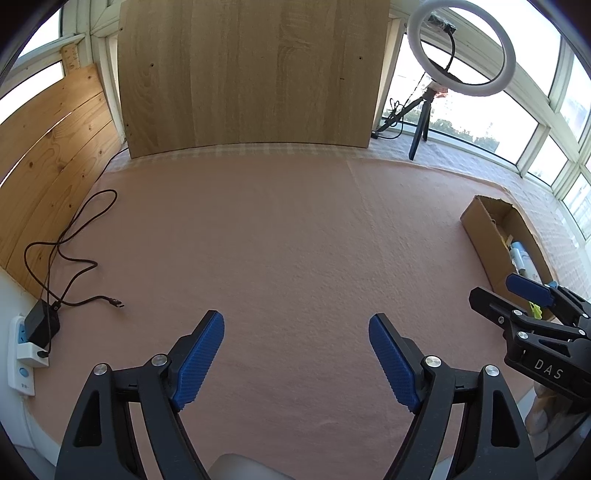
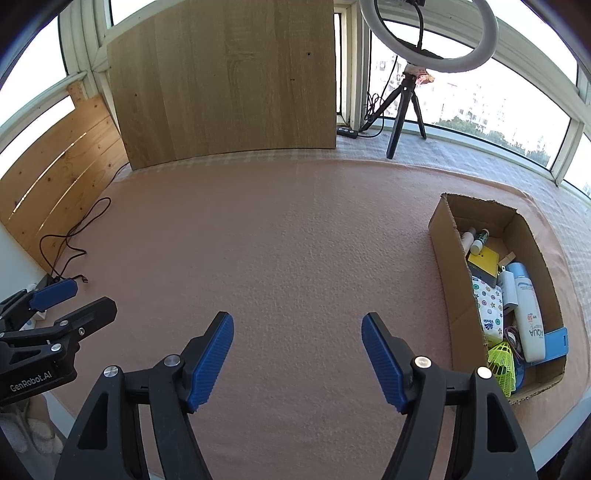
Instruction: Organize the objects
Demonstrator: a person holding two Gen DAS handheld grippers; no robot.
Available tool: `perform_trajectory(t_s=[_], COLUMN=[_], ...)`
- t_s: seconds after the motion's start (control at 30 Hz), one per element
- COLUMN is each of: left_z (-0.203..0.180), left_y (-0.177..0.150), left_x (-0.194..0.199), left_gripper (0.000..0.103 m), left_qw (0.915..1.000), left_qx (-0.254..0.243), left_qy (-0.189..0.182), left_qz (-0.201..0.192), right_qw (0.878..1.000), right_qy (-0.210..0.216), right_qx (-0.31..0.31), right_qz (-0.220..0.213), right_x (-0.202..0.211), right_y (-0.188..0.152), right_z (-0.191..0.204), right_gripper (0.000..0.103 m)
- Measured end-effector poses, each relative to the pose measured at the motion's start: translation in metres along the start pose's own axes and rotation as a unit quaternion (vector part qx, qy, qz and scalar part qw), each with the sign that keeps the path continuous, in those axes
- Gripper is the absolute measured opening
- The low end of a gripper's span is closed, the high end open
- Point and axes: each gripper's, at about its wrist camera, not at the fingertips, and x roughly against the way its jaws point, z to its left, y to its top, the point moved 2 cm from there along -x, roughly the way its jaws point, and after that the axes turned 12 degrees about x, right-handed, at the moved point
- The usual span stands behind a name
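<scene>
A cardboard box (image 2: pixel 447 254) lies on the pink cloth at the right and holds several items: a white sunscreen bottle (image 2: pixel 526 314), a yellow shuttlecock (image 2: pixel 502 360), a yellow box (image 2: pixel 482 260), a patterned tissue pack (image 2: pixel 489 308) and a blue case (image 2: pixel 556 345). The box also shows in the left wrist view (image 1: pixel 480 225). My left gripper (image 1: pixel 295 354) is open and empty above bare cloth. My right gripper (image 2: pixel 297 354) is open and empty, left of the box. Each gripper shows at the edge of the other's view.
A black cable (image 1: pixel 70 240) and charger (image 1: pixel 42 325) in a white power strip (image 1: pixel 20 369) lie at the left edge. Wooden boards (image 1: pixel 243 74) stand at the back. A ring light on a tripod (image 2: pixel 428 33) stands at the back right by the windows.
</scene>
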Motion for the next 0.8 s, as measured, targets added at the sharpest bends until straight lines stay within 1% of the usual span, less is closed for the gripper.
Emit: perform_trajectory(t_s=[0.8], left_z=[0.0025], left_y=[0.007], left_x=[-0.0081], left_gripper=[0.084], left_qw=[1.0], left_qx=[0.0], left_qy=[-0.002], left_qz=[0.005], right_qw=[1.0], right_qy=[-0.005], right_qx=[0.0], right_qz=[0.003], right_x=[-0.0048], right_y=[0.0015], right_z=[-0.0021], right_gripper=[0.07])
